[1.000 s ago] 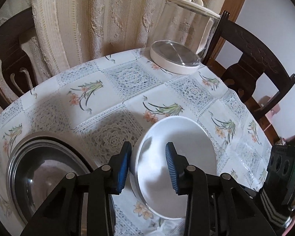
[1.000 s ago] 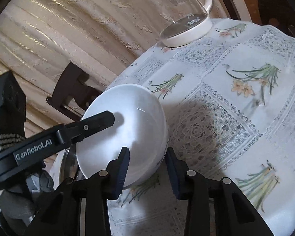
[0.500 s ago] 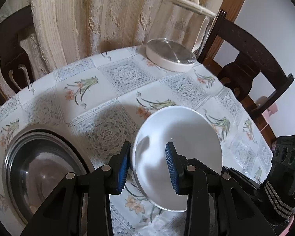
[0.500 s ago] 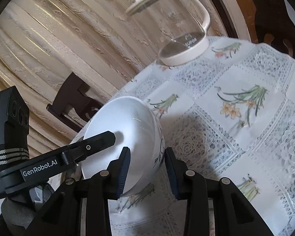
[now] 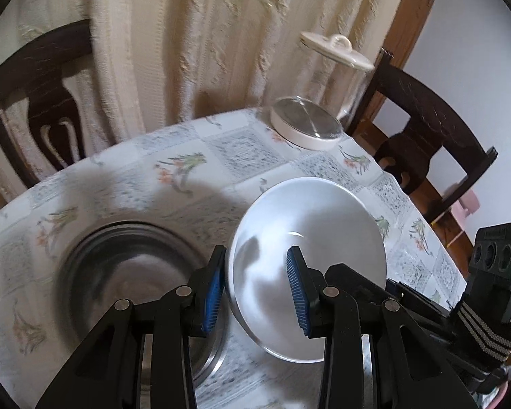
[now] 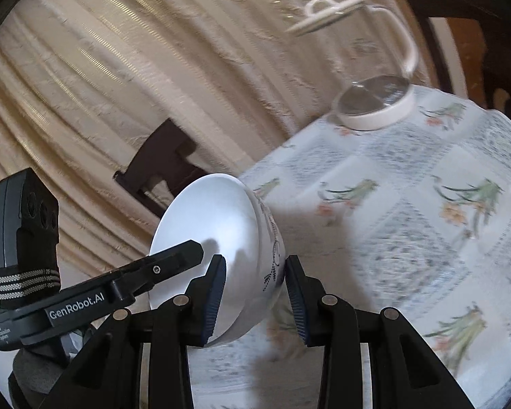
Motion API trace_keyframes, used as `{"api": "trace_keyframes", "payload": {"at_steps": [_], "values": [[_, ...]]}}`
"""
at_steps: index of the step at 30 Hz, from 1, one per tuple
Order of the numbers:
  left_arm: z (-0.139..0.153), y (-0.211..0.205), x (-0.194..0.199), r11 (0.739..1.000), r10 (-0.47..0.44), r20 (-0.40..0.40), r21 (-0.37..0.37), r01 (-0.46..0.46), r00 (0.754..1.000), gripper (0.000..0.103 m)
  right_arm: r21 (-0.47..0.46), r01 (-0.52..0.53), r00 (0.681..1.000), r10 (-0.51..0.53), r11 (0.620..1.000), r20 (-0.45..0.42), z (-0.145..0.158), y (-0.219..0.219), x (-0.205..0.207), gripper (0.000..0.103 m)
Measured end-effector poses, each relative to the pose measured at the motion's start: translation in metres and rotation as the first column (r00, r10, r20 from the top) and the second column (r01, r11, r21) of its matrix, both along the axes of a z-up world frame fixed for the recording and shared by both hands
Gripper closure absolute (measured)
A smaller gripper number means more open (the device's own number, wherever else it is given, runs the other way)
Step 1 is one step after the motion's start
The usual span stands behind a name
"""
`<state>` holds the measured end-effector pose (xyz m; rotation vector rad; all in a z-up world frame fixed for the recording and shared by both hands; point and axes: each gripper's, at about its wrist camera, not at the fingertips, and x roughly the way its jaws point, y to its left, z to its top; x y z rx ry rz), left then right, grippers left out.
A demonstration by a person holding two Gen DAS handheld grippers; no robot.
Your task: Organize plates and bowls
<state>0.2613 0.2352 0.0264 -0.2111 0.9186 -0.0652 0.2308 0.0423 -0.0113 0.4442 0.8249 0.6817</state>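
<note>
your left gripper (image 5: 257, 289) and right gripper (image 6: 255, 298) each clamp the tilted white bowl's (image 5: 306, 266) rim; steel bowl (image 5: 126, 272) near left; glass kettle (image 5: 315, 116) far.

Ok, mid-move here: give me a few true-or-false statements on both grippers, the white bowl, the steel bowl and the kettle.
1. The white ceramic bowl is tilted, its rim pinched by both grippers. True: the left gripper and the right gripper each have one finger inside and one outside the wall.
2. The large stainless steel bowl sits to the right of the white bowl in the left wrist view. False: it sits to its left.
3. The glass kettle with a cream lid and base lies on its side. False: it stands upright at the far table edge.
4. The round table has a floral patterned cloth. True.
</note>
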Motion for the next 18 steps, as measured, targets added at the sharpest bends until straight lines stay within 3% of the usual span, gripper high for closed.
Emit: {"api": "trace_keyframes", "payload": {"at_steps": [7, 18], "values": [[0.006, 0.045, -0.028, 0.997, 0.078, 0.012, -0.003, -0.078, 0.997, 0.066, -0.03, -0.083, 0.996, 0.083, 0.996, 0.022, 0.011, 0.045, -0.007, 0.064], [-0.024, 0.098, -0.046, 0.985, 0.165, -0.041, -0.039, -0.167, 0.985, 0.066, -0.105, -0.158, 0.987, 0.156, 0.982, -0.026, -0.008, 0.1, -0.003, 0.064]]}}
